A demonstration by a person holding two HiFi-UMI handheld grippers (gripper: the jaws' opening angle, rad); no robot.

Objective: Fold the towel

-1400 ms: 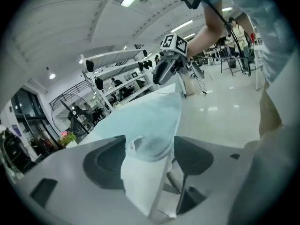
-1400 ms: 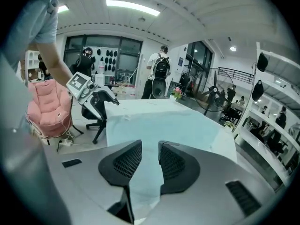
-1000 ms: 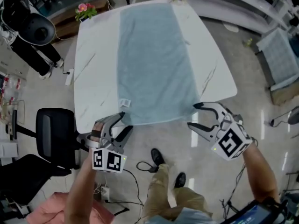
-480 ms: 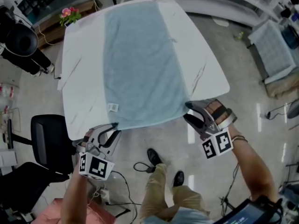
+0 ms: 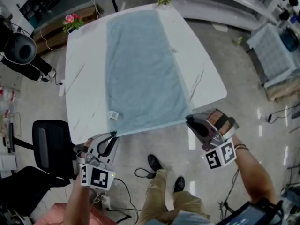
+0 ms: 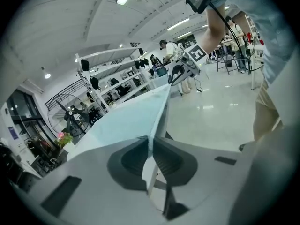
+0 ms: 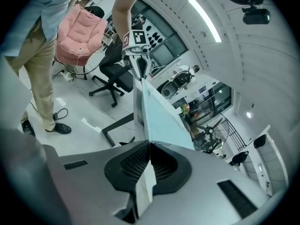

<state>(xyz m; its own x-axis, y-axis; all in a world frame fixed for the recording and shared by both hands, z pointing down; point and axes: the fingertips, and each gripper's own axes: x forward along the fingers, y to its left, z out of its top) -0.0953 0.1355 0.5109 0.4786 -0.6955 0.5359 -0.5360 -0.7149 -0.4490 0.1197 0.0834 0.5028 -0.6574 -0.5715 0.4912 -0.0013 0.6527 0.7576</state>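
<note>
**A:** What sits out past the left side?

**B:** A black office chair with a padded seat, on the glossy floor just outside the left tongs.

**A:** And those tongs?

**B:** Clenched on the near left corner of the towel. Their ribbed dark jaws have just been closing, and the thin cloth edge runs up between them.

**A:** The cloth itself?

**B:** Pale blue-green, soft and smooth, a long rectangle. It lies flat ahead of both tongs, down the middle of the white, faintly veined desk. Its near hem runs from one pair of tongs to the other along the desk's near edge. A small white label sits just ahead of the left tongs.

**A:** The right side?

**B:** The right tongs pinch the near right corner. Their jaws have also just been closing and now meet on the cloth.

**A:** Room to move?

**B:** Bare strips of desk flank the towel on both sides. Open floor lies behind both tongs, apart from the person's shoes between them. Pink flowers stand by the far left corner, well beyond the left tongs.
</note>
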